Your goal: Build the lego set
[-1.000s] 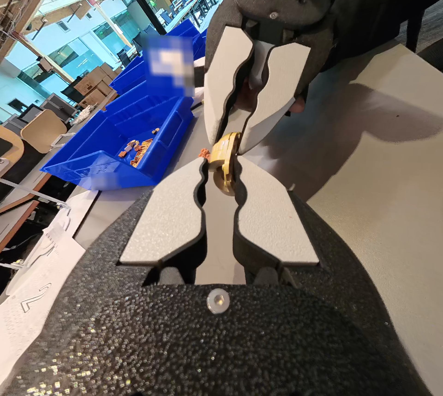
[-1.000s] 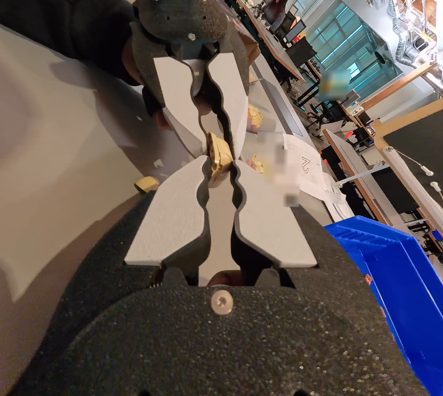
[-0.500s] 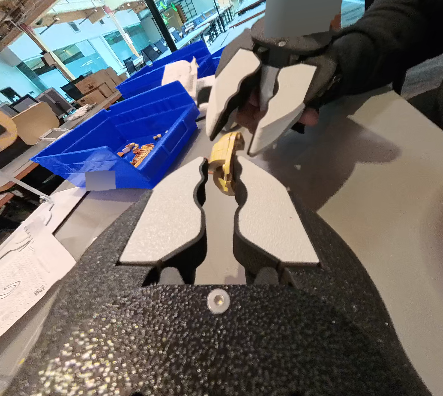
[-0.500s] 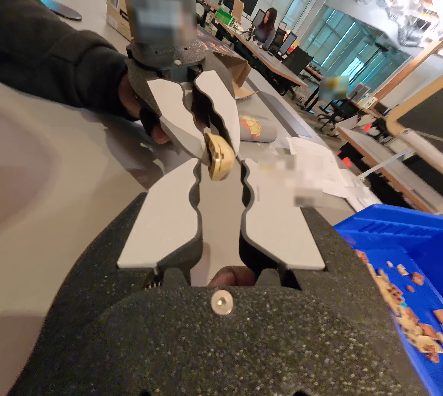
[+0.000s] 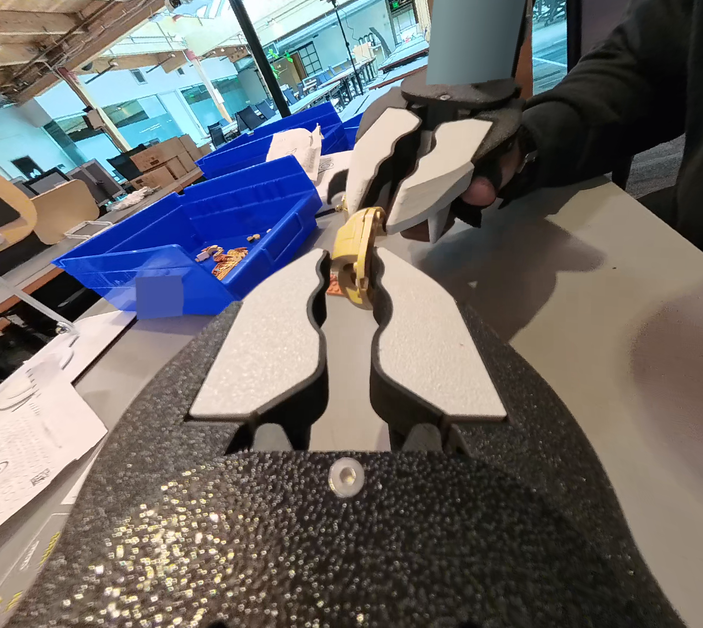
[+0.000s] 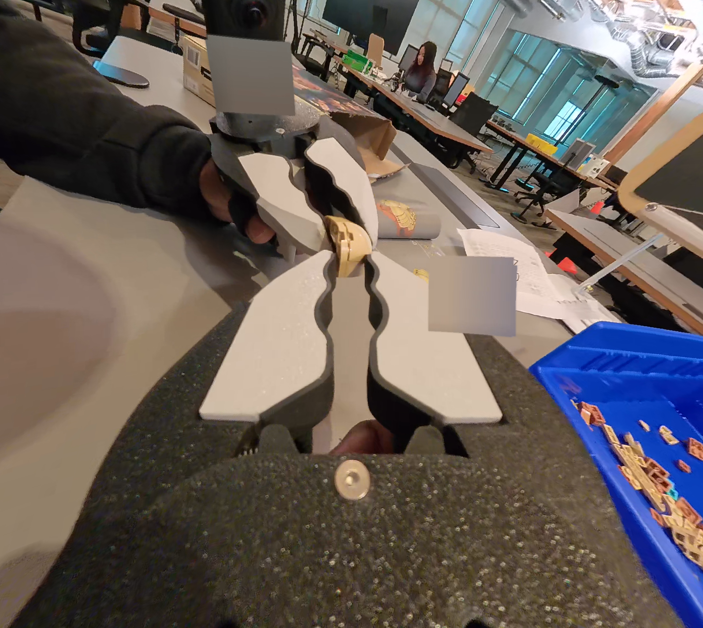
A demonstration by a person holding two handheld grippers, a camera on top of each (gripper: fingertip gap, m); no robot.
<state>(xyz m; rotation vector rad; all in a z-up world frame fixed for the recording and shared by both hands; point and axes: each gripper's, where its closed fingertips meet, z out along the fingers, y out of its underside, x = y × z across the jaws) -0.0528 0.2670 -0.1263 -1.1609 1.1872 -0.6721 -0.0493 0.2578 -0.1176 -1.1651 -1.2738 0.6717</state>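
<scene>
Blue bin [image 5: 243, 218]: sat left on the grey table [image 5: 608, 305], loose small bricks inside.
Left gripper [image 5: 352, 259]: pinched the gold lego piece [image 5: 355, 248] at its tips.
Gold lego piece: held above table, between both grippers.
Right gripper [image 5: 374, 214]: tips pressed on the piece's far end; grip uncertain.

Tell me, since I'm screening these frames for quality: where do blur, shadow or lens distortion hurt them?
Left wrist view: the tan lego assembly is sharp; the dark shadow on the table lies under the right hand-held gripper; ceiling beams bow from wide-angle distortion. Right wrist view: the table's near-left area is smeared, while the left hand-held gripper and the blue bin stay clear.
</scene>
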